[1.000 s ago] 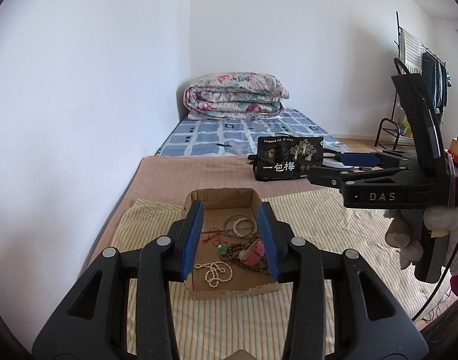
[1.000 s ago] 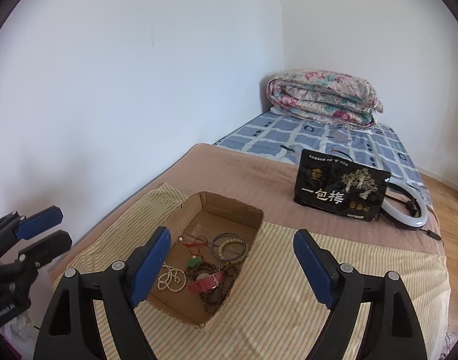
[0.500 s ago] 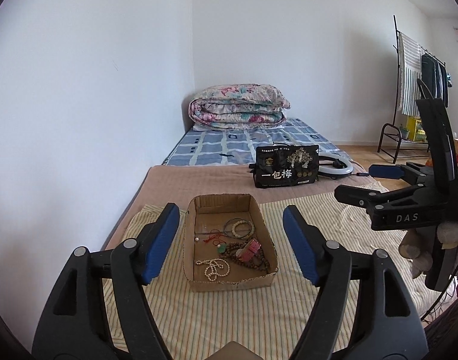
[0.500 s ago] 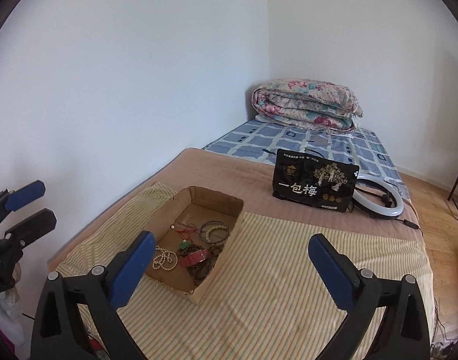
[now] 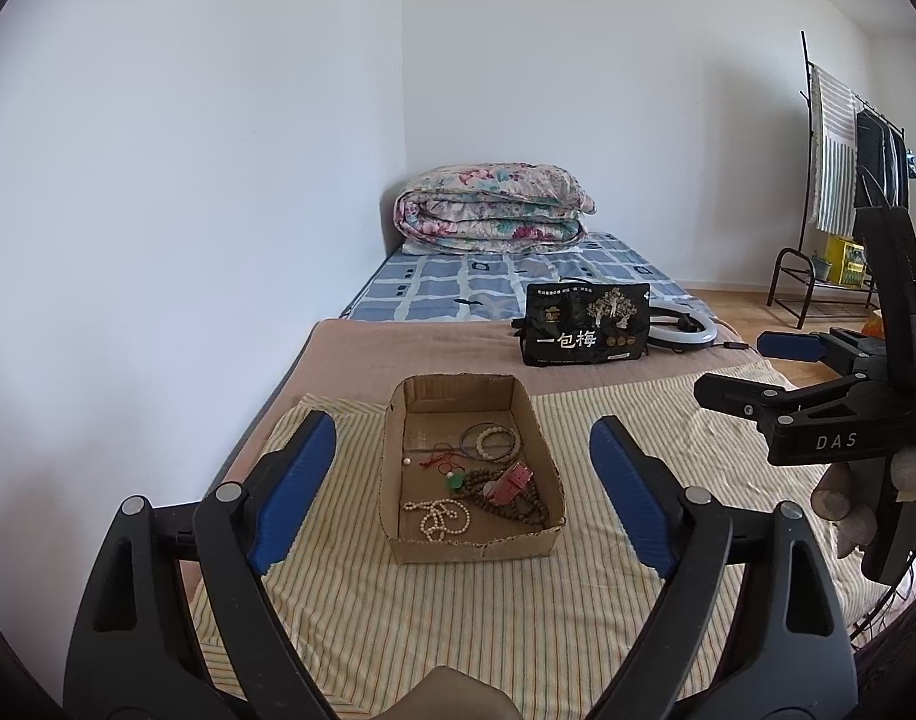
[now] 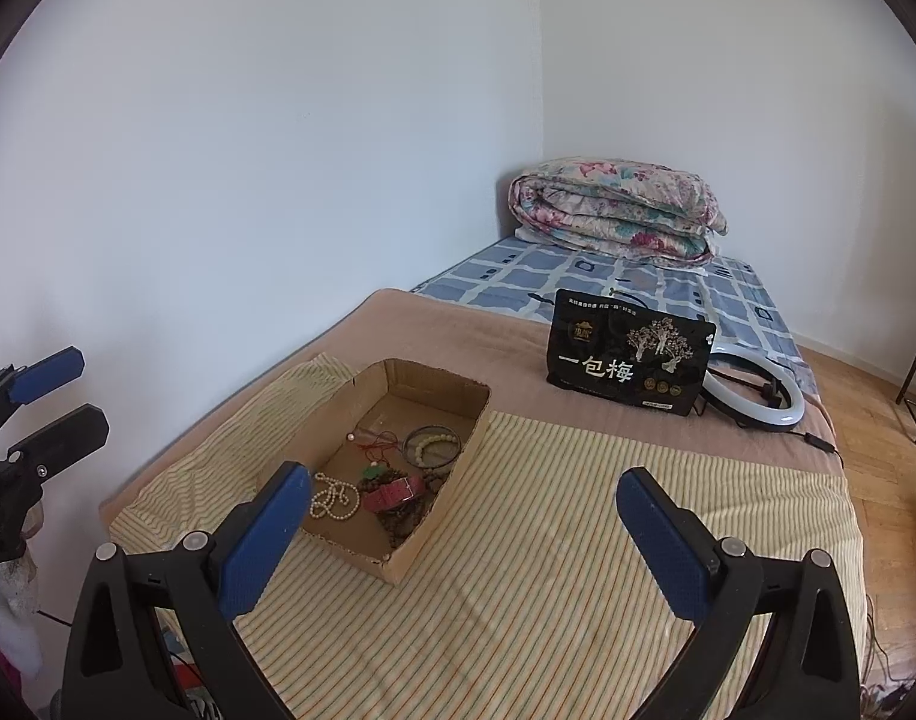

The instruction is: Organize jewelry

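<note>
A shallow cardboard box (image 5: 544,456) (image 6: 458,456) sits on a striped cloth on the bed. Inside lie a white pearl necklace (image 5: 437,516) (image 6: 333,495), a red watch strap (image 5: 508,480) (image 6: 395,491), dark brown beads (image 5: 526,504), a green pendant on red cord (image 5: 453,480) and a pale bead bracelet (image 5: 496,441) (image 6: 432,443). My left gripper (image 5: 463,495) is open and empty, held back from the box. My right gripper (image 6: 463,531) is open and empty, to the right of the box; it also shows in the left wrist view (image 5: 751,375).
A black snack bag (image 5: 586,333) (image 6: 628,360) stands behind the box, with a white ring light (image 6: 754,399) beside it. A folded floral quilt (image 5: 493,210) lies at the bed's head. The wall runs along the left. A clothes rack (image 5: 841,180) stands far right.
Both grippers have opened wider and drawn back and up from the box. The left gripper's pads no longer frame the box closely.
</note>
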Demonstrator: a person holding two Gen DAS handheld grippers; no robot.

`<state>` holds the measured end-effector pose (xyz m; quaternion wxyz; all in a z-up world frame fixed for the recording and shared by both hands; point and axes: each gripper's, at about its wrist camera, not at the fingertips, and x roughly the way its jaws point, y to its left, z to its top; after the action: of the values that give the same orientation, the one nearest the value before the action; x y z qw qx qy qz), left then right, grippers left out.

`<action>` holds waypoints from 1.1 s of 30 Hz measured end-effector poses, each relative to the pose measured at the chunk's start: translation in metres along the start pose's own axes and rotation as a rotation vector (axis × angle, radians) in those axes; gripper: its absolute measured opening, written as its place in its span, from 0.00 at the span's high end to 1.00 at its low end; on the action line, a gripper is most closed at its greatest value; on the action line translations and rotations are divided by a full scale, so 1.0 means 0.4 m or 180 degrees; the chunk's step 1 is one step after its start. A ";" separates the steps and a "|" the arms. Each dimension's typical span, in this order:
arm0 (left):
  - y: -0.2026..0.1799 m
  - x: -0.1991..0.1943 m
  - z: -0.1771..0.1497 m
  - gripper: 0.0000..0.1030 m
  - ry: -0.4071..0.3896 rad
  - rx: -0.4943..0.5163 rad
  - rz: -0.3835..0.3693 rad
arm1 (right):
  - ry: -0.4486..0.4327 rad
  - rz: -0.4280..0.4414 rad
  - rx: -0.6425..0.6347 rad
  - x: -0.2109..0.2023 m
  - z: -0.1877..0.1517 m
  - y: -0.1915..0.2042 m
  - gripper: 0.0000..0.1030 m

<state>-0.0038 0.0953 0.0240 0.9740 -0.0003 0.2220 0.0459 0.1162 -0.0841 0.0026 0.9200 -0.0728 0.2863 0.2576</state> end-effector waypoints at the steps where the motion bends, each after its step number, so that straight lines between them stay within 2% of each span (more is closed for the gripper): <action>1: 0.000 0.000 -0.001 0.12 0.0003 0.0005 0.0005 | 0.0001 0.0003 0.0001 0.000 -0.001 0.000 0.00; 6: -0.001 0.001 -0.002 0.11 0.0015 0.0033 0.0024 | -0.0003 0.0004 0.0004 -0.002 -0.003 0.002 0.00; 14: -0.004 -0.003 -0.002 0.00 -0.0030 0.0067 0.0085 | 0.0020 0.0019 0.0015 0.002 -0.002 0.002 0.00; 33: -0.002 -0.006 -0.009 0.00 -0.0026 0.0081 0.0146 | 0.0044 0.0025 0.0032 0.016 -0.004 0.004 0.00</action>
<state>-0.0075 0.0943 0.0218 0.9735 0.0174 0.2185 0.0655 0.1193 -0.0805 -0.0025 0.9173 -0.0689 0.2942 0.2592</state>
